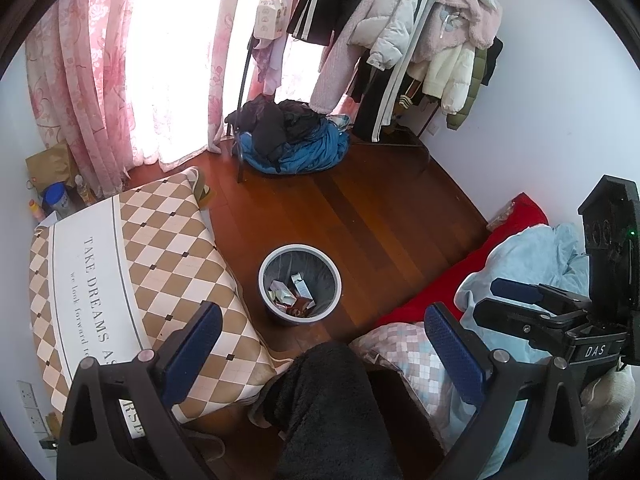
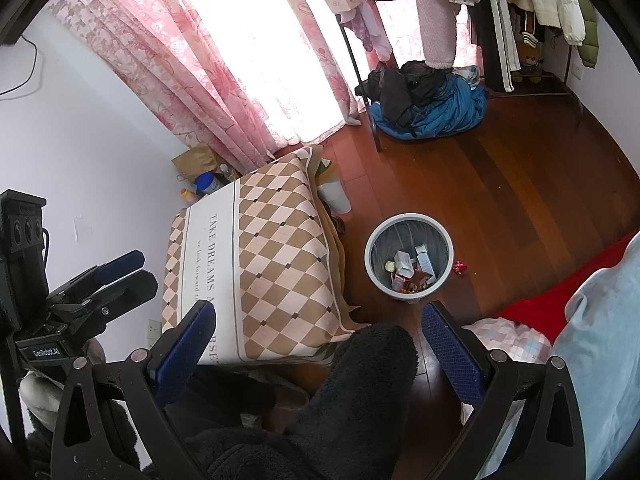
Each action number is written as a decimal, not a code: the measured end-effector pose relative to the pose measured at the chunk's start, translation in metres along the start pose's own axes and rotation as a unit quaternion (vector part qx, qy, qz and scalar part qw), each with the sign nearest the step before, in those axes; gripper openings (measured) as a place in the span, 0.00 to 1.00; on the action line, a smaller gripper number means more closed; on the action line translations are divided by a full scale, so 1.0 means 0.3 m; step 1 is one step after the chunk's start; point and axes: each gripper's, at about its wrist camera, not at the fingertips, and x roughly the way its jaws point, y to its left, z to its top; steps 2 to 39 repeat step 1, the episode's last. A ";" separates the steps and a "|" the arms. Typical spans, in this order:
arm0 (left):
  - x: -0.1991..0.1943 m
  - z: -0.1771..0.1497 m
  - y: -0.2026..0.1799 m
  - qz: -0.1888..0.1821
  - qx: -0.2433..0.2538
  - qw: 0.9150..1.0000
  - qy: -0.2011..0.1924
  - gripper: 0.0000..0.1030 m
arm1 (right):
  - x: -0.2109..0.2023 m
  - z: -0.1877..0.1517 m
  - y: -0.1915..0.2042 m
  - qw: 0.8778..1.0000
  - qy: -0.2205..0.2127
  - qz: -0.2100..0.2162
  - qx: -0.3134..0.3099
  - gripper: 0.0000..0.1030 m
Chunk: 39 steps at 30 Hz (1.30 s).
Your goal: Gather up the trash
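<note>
A round grey trash bin (image 1: 300,254) (image 2: 410,222) stands on the wooden floor and holds several wrappers and small cartons (image 1: 294,294) (image 2: 408,270). A small red wrapper (image 2: 459,268) lies on the floor just right of the bin in the right wrist view. My left gripper (image 1: 324,344) is open and empty, held above the floor near the bin; it also shows in the right wrist view (image 2: 132,270). My right gripper (image 2: 320,340) is open and empty above my dark-trousered knee (image 2: 352,392); it also shows in the left wrist view (image 1: 496,300).
A table with a checked brown cloth (image 1: 132,272) (image 2: 260,264) stands left of the bin. A bed with a red sheet (image 1: 480,256) and light blue quilt (image 2: 600,340) is on the right. A pile of dark and blue clothes (image 1: 292,140) lies under a coat rack (image 1: 400,40). Pink curtains (image 2: 200,60) hang behind.
</note>
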 end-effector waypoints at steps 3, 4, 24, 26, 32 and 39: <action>0.001 -0.001 -0.002 -0.001 0.000 1.000 0.000 1.00 | 0.001 0.001 0.001 1.000 0.000 0.000 0.000 1.00; 0.001 -0.001 -0.002 -0.001 0.000 1.000 0.000 1.00 | 0.001 0.001 0.001 1.000 0.000 0.000 0.000 1.00; 0.001 -0.001 -0.002 -0.001 0.000 1.000 0.000 1.00 | 0.001 0.001 0.001 1.000 0.000 0.000 0.000 1.00; 0.001 -0.001 -0.002 -0.001 0.000 1.000 0.000 1.00 | 0.001 0.001 0.001 1.000 0.000 0.000 0.000 1.00; 0.001 -0.001 -0.002 -0.001 0.000 1.000 0.000 1.00 | 0.001 0.001 0.001 1.000 0.000 0.000 0.000 1.00; 0.001 -0.001 -0.002 -0.001 0.000 1.000 0.000 1.00 | 0.001 0.001 0.001 1.000 0.000 0.000 0.000 1.00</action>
